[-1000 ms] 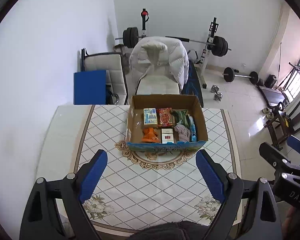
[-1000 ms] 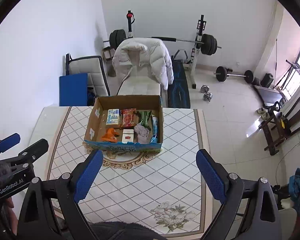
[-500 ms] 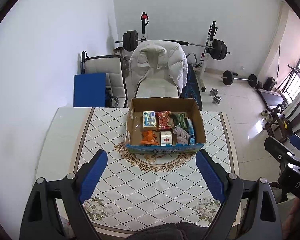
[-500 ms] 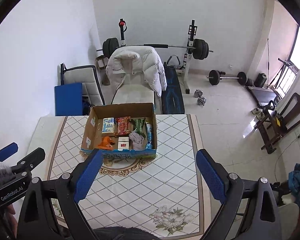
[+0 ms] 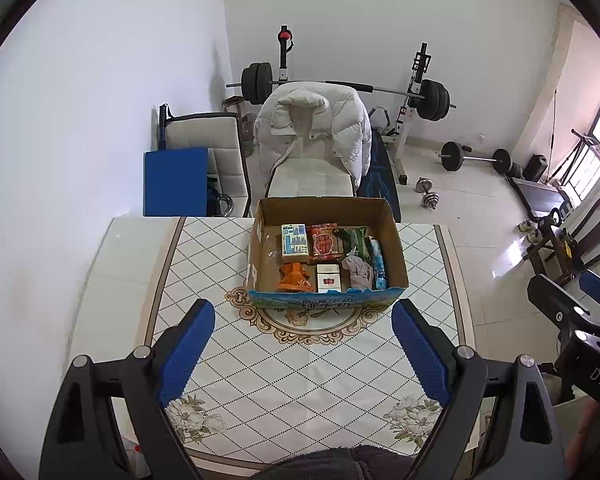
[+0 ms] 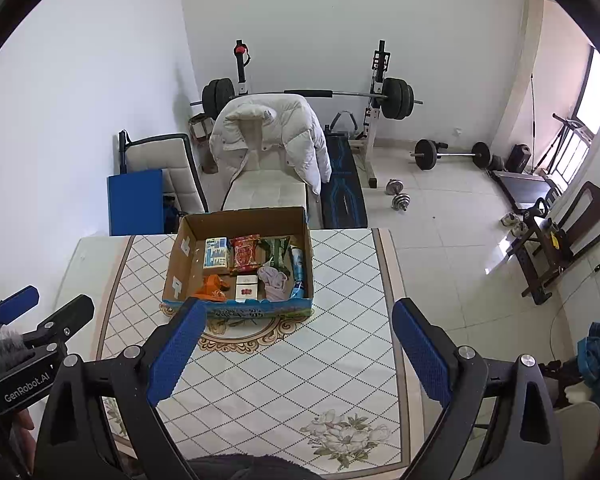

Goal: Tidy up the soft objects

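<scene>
A cardboard box (image 5: 396, 254) (image 6: 180, 256) stands on the far half of the patterned table (image 5: 300, 368) (image 6: 284, 368). It holds a grey cloth (image 5: 358, 272) (image 6: 274, 278), an orange soft item (image 5: 294, 278) (image 6: 212, 288), a blue-white packet (image 5: 294, 238), a red packet (image 5: 323, 240), a green packet (image 5: 358, 238) and a small white-red box (image 5: 328, 278). My left gripper (image 5: 303, 340) is open and empty, high above the table's near half. My right gripper (image 6: 300, 340) is open and empty, also high above the table.
A chair with a white puffy jacket (image 5: 312, 128) stands behind the table. A second chair with a blue pad (image 5: 174, 186) stands at the left. A barbell rack (image 5: 416, 92), dumbbells (image 5: 428, 194) and dark wooden chairs (image 5: 572, 240) stand on the tiled floor at the right.
Both grippers have risen and pulled back; the box and table look smaller and farther. Both stay open and empty.
</scene>
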`<action>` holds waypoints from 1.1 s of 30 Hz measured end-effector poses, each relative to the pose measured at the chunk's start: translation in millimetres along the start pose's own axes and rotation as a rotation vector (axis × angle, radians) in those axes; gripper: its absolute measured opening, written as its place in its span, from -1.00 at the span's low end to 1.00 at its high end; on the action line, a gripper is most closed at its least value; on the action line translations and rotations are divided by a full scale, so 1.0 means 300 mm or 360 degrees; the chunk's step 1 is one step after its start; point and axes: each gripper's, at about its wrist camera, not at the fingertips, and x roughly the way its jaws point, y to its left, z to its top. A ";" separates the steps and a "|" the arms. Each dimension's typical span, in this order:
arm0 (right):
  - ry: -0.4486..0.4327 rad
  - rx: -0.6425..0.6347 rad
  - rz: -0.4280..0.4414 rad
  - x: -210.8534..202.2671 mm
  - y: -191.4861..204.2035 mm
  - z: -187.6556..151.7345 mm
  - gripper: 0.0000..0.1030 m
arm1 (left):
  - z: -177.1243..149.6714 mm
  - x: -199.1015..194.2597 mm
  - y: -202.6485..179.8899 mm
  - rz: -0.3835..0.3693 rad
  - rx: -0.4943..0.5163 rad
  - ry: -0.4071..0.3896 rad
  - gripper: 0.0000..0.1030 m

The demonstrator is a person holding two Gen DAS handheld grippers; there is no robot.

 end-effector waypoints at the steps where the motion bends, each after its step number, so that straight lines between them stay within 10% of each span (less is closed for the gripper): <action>1: -0.0002 0.0005 -0.0001 -0.002 0.000 -0.001 0.87 | 0.001 0.000 0.000 -0.0001 -0.0002 -0.0002 0.76; 33: -0.0035 0.0022 0.0016 -0.014 0.004 0.021 0.87 | 0.010 -0.025 -0.001 0.0030 0.0003 -0.0023 0.76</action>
